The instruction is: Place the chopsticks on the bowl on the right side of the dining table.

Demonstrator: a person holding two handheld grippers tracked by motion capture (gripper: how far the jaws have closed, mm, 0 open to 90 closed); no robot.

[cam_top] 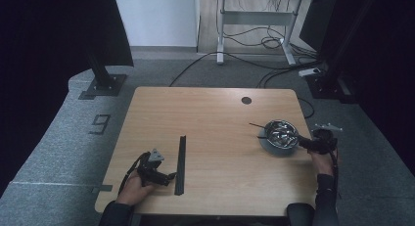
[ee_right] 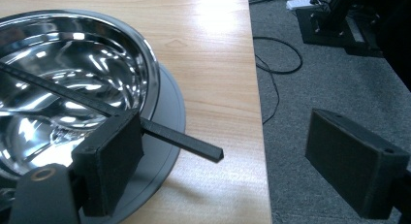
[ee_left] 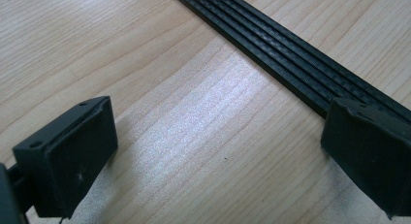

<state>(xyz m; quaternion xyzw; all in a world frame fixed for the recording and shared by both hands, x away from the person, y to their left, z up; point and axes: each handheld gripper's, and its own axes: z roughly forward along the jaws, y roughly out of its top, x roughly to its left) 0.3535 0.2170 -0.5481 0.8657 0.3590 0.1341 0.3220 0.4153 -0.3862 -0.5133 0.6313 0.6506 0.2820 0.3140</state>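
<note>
Your right claw (ee_right: 228, 161) stood wide open at the counter's (cam_top: 210, 118) right edge, gripping nothing; the thin, square-edged black stick (ee_right: 179, 139) lay across the polished steel bowl (ee_right: 97, 54), its tip jutting past the rim beside one matte pad. Your left claw (ee_left: 213, 151), also open and empty, rested on pale woodgrain beside the long ribbed black strip (ee_left: 291, 64).

Far desk (cam_top: 254, 20) — floor cables (cam_top: 254, 37)
</note>
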